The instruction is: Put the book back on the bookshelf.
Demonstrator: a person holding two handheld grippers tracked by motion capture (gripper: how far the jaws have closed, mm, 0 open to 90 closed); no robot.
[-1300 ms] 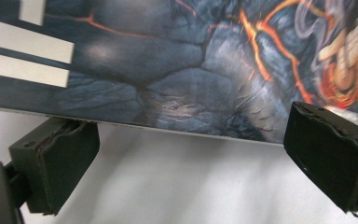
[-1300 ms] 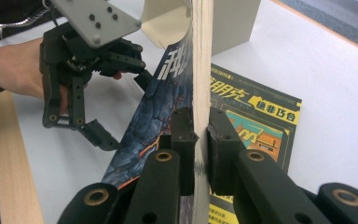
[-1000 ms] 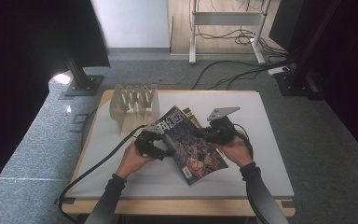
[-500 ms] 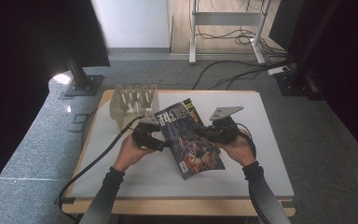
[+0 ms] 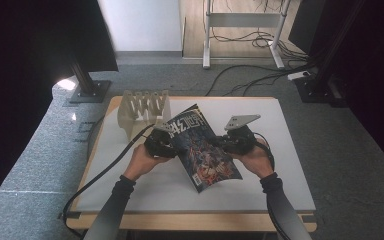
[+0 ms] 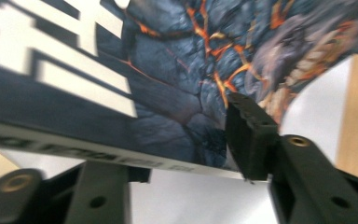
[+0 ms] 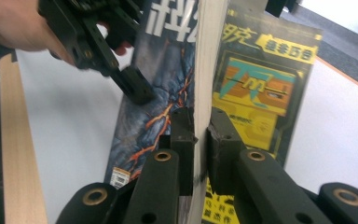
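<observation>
The magazine [image 5: 202, 147] is now lifted higher off the table [image 5: 290, 165] — clamped by the right gripper [image 5: 226, 142] and the left gripper [image 5: 169, 148] alike — ready to be placed.

- Left gripper [image 5: 161, 145]: black jaws carrying brass-ringed screw holes, trailing a black cable.
- Right gripper [image 5: 228, 142]: black, wearing a grey three-cornered plate.
- Dark sleeves [image 5: 114, 202] covering both forearms.

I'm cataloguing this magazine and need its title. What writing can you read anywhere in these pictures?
Magazine front cover: large white Chinese characters, cut off and blurred; I cannot read them.
Back cover: yellow and teal Chinese lettering, too blurred to read.
Barcode sticker near the cover's bottom corner: digits too small.
</observation>
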